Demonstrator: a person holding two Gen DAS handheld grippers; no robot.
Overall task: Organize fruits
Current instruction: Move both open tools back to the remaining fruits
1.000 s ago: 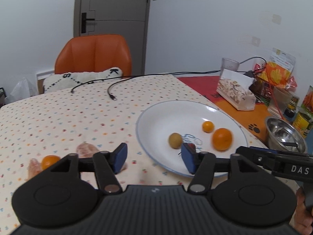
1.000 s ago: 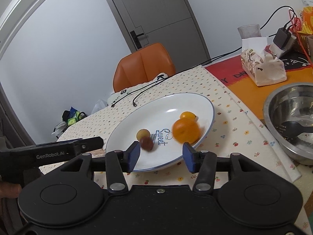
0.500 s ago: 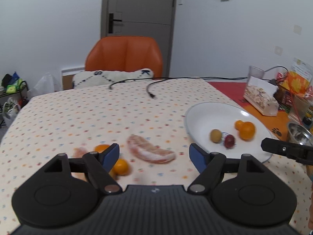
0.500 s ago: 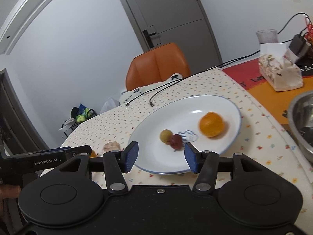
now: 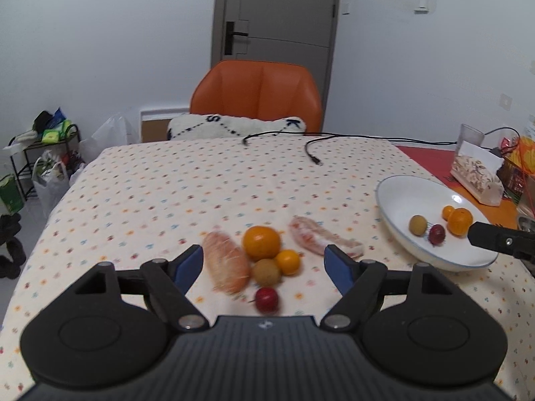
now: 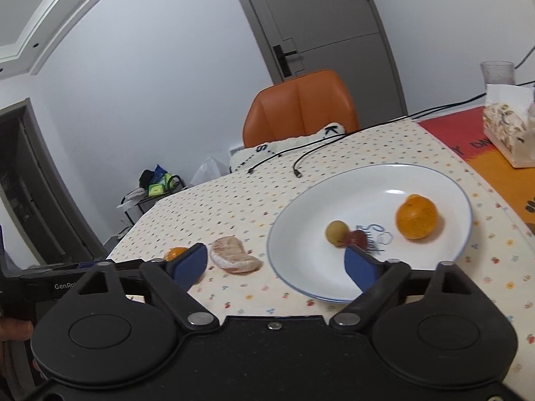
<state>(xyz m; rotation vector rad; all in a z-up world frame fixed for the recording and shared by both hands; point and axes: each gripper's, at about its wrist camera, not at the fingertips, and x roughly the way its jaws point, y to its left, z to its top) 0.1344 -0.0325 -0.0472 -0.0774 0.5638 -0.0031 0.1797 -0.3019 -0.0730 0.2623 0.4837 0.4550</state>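
My left gripper is open above a cluster of loose fruit on the dotted tablecloth: two peeled pomelo segments, a big orange, a small orange, a brown-green fruit and a red fruit. The white plate at the right holds an orange, a small orange, a brown-green fruit and a red fruit. My right gripper is open and empty at the plate's near-left rim, with one pomelo segment between its fingers' line of sight.
An orange chair with a white cushion stands at the table's far edge. Black cables lie across the far cloth. A patterned box and a clear cup stand at the right. Bags and a rack sit on the floor at the left.
My left gripper has swung left from the plate to the loose fruit cluster. My right gripper has drawn back and left, and its jaws have spread wider.
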